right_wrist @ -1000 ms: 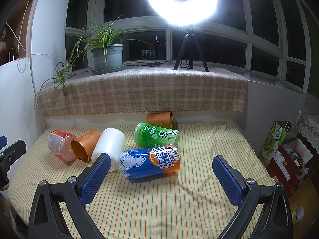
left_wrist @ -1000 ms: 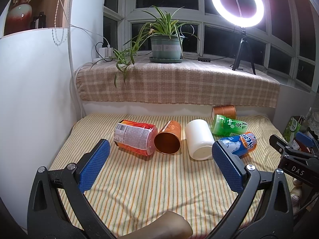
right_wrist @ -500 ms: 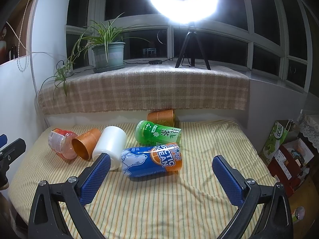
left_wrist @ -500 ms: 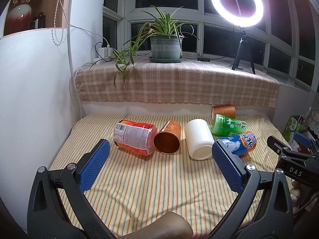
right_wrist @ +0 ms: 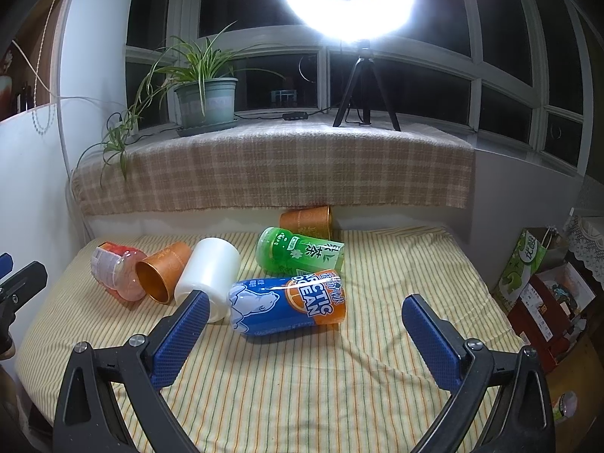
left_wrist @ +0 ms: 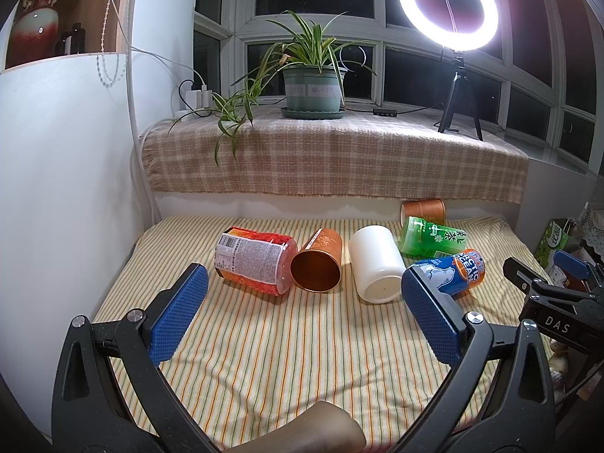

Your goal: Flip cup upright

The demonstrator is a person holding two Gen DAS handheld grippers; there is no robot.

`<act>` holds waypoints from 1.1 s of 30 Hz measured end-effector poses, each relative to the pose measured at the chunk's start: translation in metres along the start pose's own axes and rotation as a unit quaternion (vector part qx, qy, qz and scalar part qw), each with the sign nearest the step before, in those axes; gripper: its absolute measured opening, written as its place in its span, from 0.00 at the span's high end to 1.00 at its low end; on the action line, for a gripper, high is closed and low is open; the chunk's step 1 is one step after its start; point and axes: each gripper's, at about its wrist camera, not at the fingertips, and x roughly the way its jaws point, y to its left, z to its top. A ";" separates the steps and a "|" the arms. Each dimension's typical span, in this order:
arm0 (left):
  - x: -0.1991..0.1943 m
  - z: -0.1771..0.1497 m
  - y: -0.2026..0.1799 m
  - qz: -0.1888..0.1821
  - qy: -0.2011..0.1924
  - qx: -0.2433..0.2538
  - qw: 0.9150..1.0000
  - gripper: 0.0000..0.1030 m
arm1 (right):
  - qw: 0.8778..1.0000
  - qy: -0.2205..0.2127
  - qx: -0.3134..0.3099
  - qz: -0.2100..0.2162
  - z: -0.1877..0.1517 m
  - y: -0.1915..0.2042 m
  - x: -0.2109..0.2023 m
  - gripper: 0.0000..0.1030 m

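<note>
Several cups lie on their sides on the striped cloth (left_wrist: 287, 355): a red labelled one (left_wrist: 253, 260), an orange one (left_wrist: 318, 267) with its mouth toward me, a white one (left_wrist: 375, 268), a green one (left_wrist: 430, 237), a blue Arctic Ocean one (left_wrist: 451, 272) and a second orange one (left_wrist: 422, 210) at the back. My left gripper (left_wrist: 302, 321) is open and empty, short of the cups. My right gripper (right_wrist: 305, 343) is open and empty, just in front of the blue cup (right_wrist: 287, 306). The white cup (right_wrist: 209, 272) and green cup (right_wrist: 300, 253) lie behind it.
A plaid-covered sill (left_wrist: 332, 158) behind holds a potted plant (left_wrist: 313, 87) and a ring light on a tripod (left_wrist: 451, 19). A white wall (left_wrist: 64, 188) bounds the left. Boxes and bags (right_wrist: 543, 290) stand off the right edge. The right gripper shows in the left wrist view (left_wrist: 555, 302).
The right gripper has moved a little forward toward the blue cup. The left gripper has barely moved. No cup has moved.
</note>
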 end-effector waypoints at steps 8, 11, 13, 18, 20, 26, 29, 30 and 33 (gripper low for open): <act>0.000 0.000 0.000 -0.001 0.000 0.000 1.000 0.00 | 1.000 0.005 -0.001 0.002 -0.001 0.001 0.004 0.00; 0.000 0.000 0.000 0.000 0.000 0.000 1.000 0.00 | 1.000 0.005 -0.001 0.002 0.000 0.001 0.004 0.00; 0.000 0.000 0.000 -0.001 0.000 0.000 1.000 0.00 | 1.000 0.005 -0.001 0.001 0.000 0.001 0.004 0.00; -0.001 0.000 -0.001 0.000 0.001 0.001 1.000 0.00 | 1.000 0.006 -0.001 0.002 0.000 0.002 0.005 0.00; -0.001 0.000 -0.001 0.000 0.001 0.000 1.000 0.00 | 1.000 0.009 -0.002 0.002 -0.001 0.003 0.007 0.00; -0.005 -0.001 -0.002 0.004 0.007 0.000 1.000 0.00 | 1.000 0.020 -0.003 0.015 -0.001 0.001 0.015 0.00; 0.000 -0.005 -0.004 0.006 0.013 0.003 1.000 0.00 | 0.999 0.024 -0.009 0.025 0.003 -0.003 0.021 0.00; 0.005 -0.008 -0.002 0.007 0.017 0.003 1.000 0.00 | 0.999 0.028 -0.014 0.031 0.005 -0.005 0.024 0.00; 0.008 -0.010 0.001 0.008 0.021 0.003 1.000 0.00 | 0.997 0.042 -0.033 0.047 0.012 -0.010 0.036 0.00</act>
